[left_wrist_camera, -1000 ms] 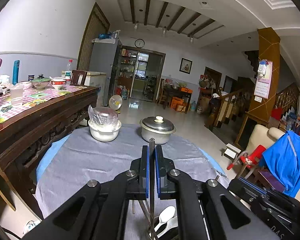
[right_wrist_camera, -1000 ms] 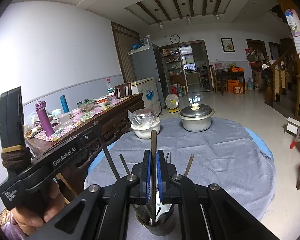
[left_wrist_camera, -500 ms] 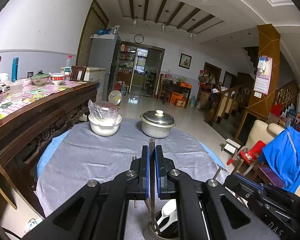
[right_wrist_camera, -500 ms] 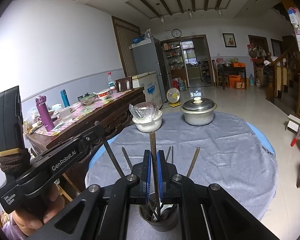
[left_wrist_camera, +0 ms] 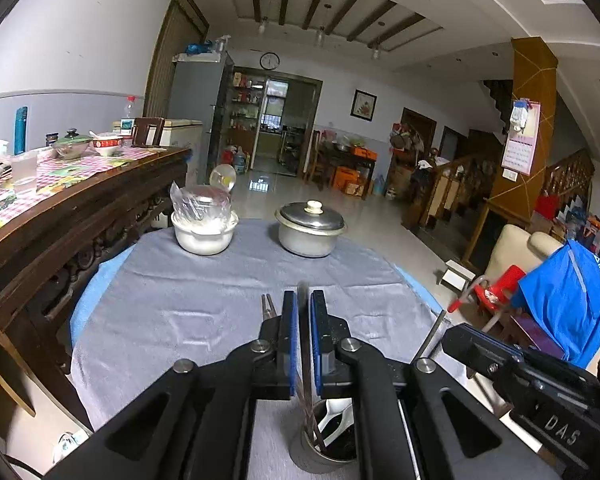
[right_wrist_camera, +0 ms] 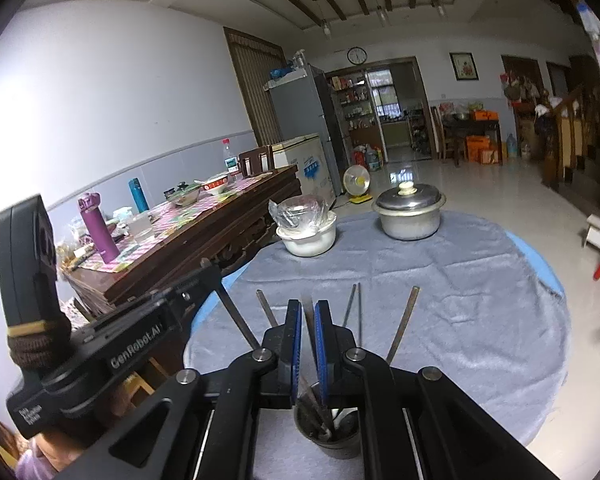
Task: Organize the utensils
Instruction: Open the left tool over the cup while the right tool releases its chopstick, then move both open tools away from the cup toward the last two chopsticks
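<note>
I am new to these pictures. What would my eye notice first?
First, the blue-padded left tongs and right tongs, each pinching a chopstick above the dark cup of utensils on the grey cloth. Behind stand a lidded metal pot and a plastic-covered white bowl.
</note>
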`<act>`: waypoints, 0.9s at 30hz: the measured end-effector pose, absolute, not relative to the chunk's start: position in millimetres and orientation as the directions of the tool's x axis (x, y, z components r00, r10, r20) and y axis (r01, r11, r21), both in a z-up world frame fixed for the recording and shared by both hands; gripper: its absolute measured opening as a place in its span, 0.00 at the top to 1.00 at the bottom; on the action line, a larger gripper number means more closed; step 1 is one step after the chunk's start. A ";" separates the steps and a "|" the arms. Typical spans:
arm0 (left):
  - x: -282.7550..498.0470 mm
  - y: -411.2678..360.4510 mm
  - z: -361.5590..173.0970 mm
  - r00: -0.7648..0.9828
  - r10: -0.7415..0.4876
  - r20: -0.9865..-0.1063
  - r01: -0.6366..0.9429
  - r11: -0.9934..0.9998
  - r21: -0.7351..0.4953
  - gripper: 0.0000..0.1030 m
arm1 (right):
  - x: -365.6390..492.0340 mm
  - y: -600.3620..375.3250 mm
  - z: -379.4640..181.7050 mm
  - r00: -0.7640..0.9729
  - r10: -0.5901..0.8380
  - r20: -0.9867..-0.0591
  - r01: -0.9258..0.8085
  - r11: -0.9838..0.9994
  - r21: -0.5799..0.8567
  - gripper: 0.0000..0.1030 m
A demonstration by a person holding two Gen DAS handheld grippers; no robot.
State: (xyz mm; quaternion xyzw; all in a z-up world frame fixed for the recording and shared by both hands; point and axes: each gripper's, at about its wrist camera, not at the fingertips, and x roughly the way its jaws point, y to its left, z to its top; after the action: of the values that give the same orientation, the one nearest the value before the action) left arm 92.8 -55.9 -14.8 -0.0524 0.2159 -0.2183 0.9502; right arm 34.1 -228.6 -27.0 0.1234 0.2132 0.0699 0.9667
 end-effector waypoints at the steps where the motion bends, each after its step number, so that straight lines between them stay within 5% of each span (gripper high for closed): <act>1: 92.3 -56.7 -14.9 0.812 -0.436 -0.389 0.393 0.900 -0.189 0.92 | 34.4 -231.3 -27.1 0.899 0.195 -0.393 -0.083 0.955 0.284 0.91; 6: 90.4 -54.5 -14.6 0.815 -0.430 -0.388 0.388 0.903 -0.186 0.65 | 31.8 -241.4 -26.5 0.907 0.197 -0.371 -0.073 0.943 0.324 0.83; 15: 84.5 -52.3 -15.8 0.841 -0.351 -0.411 0.334 0.936 -0.114 0.33 | 31.1 -260.7 -26.4 0.918 0.168 -0.359 -0.030 0.933 0.359 0.83; 27: 77.8 -41.5 -20.4 0.876 -0.147 -0.459 0.183 0.983 0.033 0.28 | 25.9 -286.9 -32.8 0.915 0.138 -0.380 0.025 0.919 0.393 0.83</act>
State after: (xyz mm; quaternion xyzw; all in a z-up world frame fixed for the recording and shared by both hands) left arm 77.8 -41.5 -20.4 0.0378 0.2340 -0.0852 0.9678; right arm 25.9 -286.9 -32.8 0.1990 0.2046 0.0296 0.9579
